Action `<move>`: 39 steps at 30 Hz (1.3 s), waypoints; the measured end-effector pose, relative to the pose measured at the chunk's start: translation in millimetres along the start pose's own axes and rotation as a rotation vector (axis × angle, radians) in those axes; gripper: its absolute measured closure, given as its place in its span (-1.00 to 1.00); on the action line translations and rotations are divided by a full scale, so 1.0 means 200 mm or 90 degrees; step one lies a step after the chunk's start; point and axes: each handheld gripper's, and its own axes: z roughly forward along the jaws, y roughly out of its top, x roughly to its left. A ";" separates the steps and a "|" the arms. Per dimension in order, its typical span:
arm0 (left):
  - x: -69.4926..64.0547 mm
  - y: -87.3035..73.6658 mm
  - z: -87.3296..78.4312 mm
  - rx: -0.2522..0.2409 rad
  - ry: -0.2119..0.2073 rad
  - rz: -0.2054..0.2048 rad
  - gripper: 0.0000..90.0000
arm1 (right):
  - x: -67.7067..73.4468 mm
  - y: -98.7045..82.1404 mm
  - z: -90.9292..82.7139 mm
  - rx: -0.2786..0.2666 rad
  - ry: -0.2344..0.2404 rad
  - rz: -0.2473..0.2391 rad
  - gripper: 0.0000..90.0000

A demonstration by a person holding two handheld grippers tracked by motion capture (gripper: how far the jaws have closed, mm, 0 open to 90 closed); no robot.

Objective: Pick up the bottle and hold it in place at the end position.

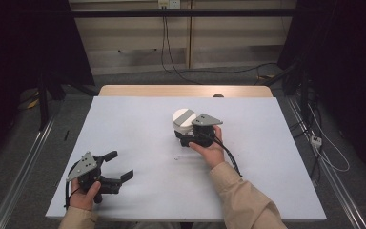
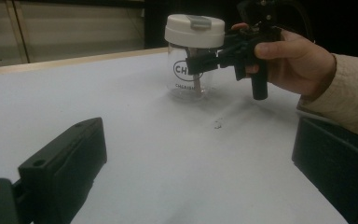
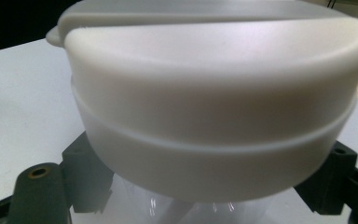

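One lidded jar [image 1: 184,122] clamped in right gripper [image 1: 185,137] jaws; left gripper [image 1: 119,166] jaws apart.

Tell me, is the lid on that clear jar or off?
On. The white lid sits squarely on the upright clear jar, and the right gripper clamps the glass just below it.

**Lidded jar, upright in grip**

Clear jar [image 2: 189,77], black lettering, white lid [image 2: 195,31] with grey strip, closed. Stands upright on worktop [image 1: 138,143]. Right gripper [image 1: 187,137] jaws clasp its body just beneath the lid.
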 end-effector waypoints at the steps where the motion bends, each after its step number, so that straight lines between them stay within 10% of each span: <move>1: 0.00 0.00 0.00 0.000 0.000 0.001 -0.94 | 0.00 0.00 0.00 0.001 0.000 0.001 -0.58; 39: -0.01 0.00 0.04 0.008 -0.006 -0.012 -0.94 | -0.01 -0.06 0.00 -0.020 0.005 0.005 -0.58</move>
